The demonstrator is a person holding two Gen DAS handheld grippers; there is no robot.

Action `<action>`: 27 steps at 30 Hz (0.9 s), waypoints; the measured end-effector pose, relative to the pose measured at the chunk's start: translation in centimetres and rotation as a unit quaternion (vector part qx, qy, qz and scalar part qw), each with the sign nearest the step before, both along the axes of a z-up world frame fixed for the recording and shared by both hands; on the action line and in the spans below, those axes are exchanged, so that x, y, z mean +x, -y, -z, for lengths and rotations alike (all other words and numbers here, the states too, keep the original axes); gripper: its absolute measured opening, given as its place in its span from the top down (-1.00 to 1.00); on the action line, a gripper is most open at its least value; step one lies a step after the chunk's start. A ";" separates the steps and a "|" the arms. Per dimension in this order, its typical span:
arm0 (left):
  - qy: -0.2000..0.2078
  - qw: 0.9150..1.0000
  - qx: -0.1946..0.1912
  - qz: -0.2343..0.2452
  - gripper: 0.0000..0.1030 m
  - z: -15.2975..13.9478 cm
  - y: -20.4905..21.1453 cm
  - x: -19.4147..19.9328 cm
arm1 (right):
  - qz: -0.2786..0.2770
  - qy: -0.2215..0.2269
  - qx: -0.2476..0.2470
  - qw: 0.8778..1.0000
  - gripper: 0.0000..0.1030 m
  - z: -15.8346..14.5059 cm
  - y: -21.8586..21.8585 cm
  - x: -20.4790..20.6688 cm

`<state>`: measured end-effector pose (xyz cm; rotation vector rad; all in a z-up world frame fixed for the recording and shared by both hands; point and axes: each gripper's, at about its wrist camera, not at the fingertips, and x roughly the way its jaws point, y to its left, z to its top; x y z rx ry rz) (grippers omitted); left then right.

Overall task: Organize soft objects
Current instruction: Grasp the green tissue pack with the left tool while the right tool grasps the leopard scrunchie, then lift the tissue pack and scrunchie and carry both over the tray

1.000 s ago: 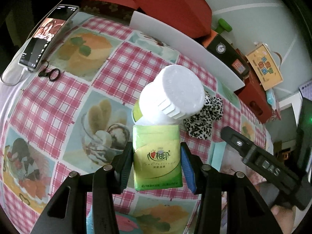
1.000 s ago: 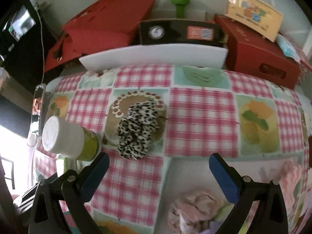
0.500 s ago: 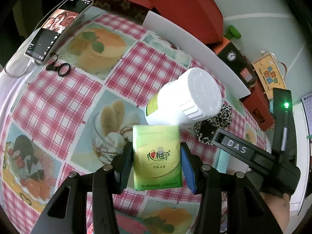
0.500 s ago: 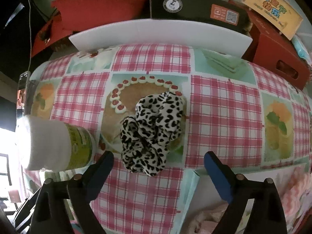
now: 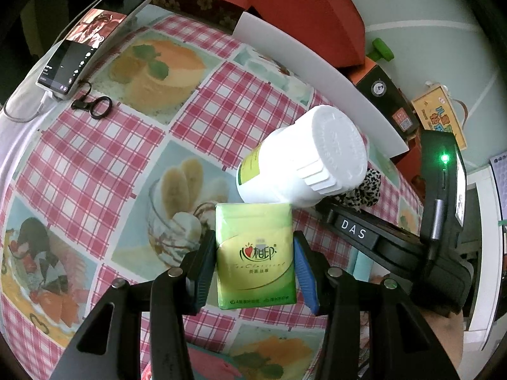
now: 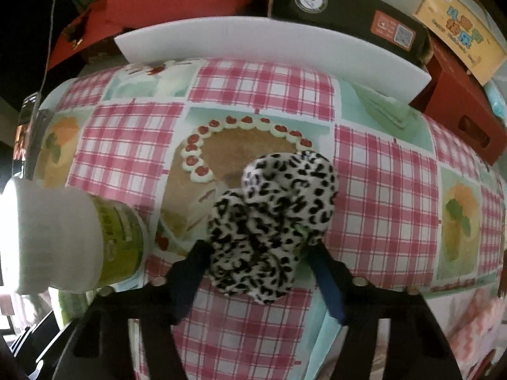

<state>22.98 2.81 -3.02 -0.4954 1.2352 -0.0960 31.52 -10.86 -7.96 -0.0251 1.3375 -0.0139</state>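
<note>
My left gripper is shut on a green tissue pack and holds it above the checked tablecloth. A leopard-print scrunchie lies on the table. My right gripper has its jaws around the scrunchie's near end, one on each side and touching it. In the left wrist view only a bit of the scrunchie shows behind a white-lidded bottle, with the right gripper body beside it.
The bottle lies on its side left of the scrunchie. A phone and a key clip lie at the far left. A white board and boxes line the back edge. Pink cloth shows at lower right.
My right gripper has moved forward to the scrunchie and narrowed its jaws around it. My left gripper has kept the tissue pack and drifted slightly.
</note>
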 end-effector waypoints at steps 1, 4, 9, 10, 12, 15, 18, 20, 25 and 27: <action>0.000 1.000 0.000 0.001 0.06 0.0 0.0 0.0 | -0.002 0.001 0.000 1.000 -0.18 0.0 -0.1 0.0; 0.000 1.000 -0.001 0.003 0.06 0.1 0.1 0.0 | -0.004 0.004 0.002 1.000 -0.15 0.1 -0.3 -0.1; -0.001 1.000 -0.002 0.004 0.06 0.1 0.1 0.1 | -0.006 0.009 0.005 1.000 -0.08 0.0 0.5 -0.7; -0.001 1.000 -0.002 0.004 0.06 0.1 0.1 0.1 | -0.007 0.008 0.006 1.000 -0.08 0.1 0.5 -0.7; -0.001 1.000 -0.003 0.004 0.06 0.2 0.1 0.1 | -0.007 0.008 0.008 1.000 -0.04 -0.6 1.5 -1.5; 0.000 1.000 -0.003 0.005 0.06 0.2 0.0 0.1 | -0.008 0.010 0.012 1.000 0.07 -0.8 1.8 -1.7; 0.001 1.000 -0.003 0.008 0.06 0.2 0.1 0.1 | -0.010 0.013 0.019 1.000 0.13 -1.3 2.1 -2.0; 0.001 1.000 -0.003 0.008 0.06 0.1 0.1 0.1 | -0.010 0.015 0.022 1.000 0.15 -1.7 2.3 -2.2; 0.001 1.000 -0.004 0.008 0.06 0.1 0.0 0.1 | -0.006 0.020 0.037 0.999 0.16 -3.0 2.7 -3.2; 0.002 1.000 -0.004 0.009 0.06 0.1 0.0 0.1 | -0.006 0.023 0.038 0.999 0.16 -3.6 2.9 -3.4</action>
